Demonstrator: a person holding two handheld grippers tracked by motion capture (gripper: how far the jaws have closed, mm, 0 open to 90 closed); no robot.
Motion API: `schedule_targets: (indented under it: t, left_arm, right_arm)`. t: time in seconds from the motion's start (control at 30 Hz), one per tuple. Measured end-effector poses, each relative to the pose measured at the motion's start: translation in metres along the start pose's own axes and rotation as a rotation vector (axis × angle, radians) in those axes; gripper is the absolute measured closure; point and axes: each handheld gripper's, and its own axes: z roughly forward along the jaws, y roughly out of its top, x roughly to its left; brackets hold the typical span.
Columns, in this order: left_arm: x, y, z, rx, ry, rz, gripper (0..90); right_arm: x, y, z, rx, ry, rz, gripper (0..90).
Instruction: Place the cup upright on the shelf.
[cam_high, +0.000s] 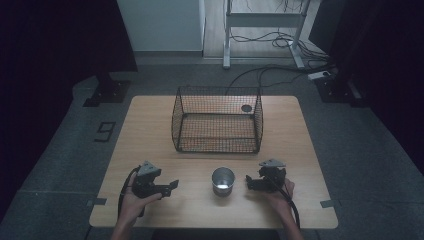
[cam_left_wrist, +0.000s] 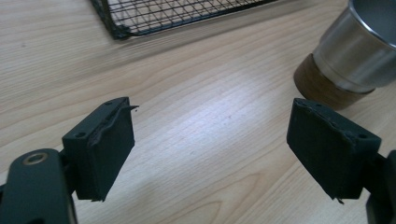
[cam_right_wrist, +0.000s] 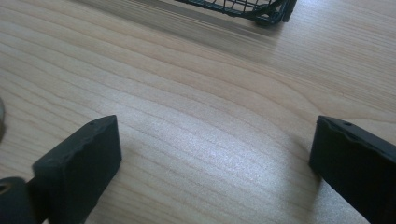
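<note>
Left gripper (cam_high: 172, 186): held low over the near edge of the wooden table (cam_high: 150, 130), jaws spread wide with nothing between them, pointing toward the table's middle. In the left gripper view the pads (cam_left_wrist: 100, 149) stand apart over bare wood.

Right gripper (cam_high: 248, 181): mirror position on the far side of the cup, jaws likewise released and empty. In the right gripper view the pads (cam_right_wrist: 79, 168) bracket bare wood grain.

Steel cup (cam_high: 223, 181): upright, mouth open upward, standing on the table between the two grippers and touching neither. Its long axis is vertical. Both jaw sets face it from opposite sides. The right gripper looks slightly nearer, though the margin is small enough that either hand could take it.

Wire basket (cam_high: 217, 119): black mesh, open-topped, apparently empty, set beyond the cup toward the far edge, well apart from both grippers. Judged the likely destination for the cup.

Differences between views: the left gripper view shows the cup (cam_left_wrist: 355, 51) up and to the right of its jaws, revealing a brown band around the base under the polished wall. That detail is unreadable from above. It also catches a basket corner (cam_left_wrist: 116, 28). The right gripper view takes in the other near basket corner (cam_right_wrist: 266, 14). A sliver at its left edge may be the cup; too little to tell. The high view alone gives the whole layout.
</note>
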Motion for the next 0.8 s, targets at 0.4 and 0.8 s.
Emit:
schedule_targets:
  t: [0.4,0.8]
  left_arm:
    - [-0.004,0.0,0.002,0.003,-0.006,0.001,15.3]
    - [-0.005,0.002,0.001,-0.006,-0.01,0.0,15.5]
  right_arm:
    - [-0.003,-0.002,-0.004,-0.023,-0.022,0.027,10.1]
    - [-0.002,0.001,-0.014,-0.042,-0.022,0.036,13.0]
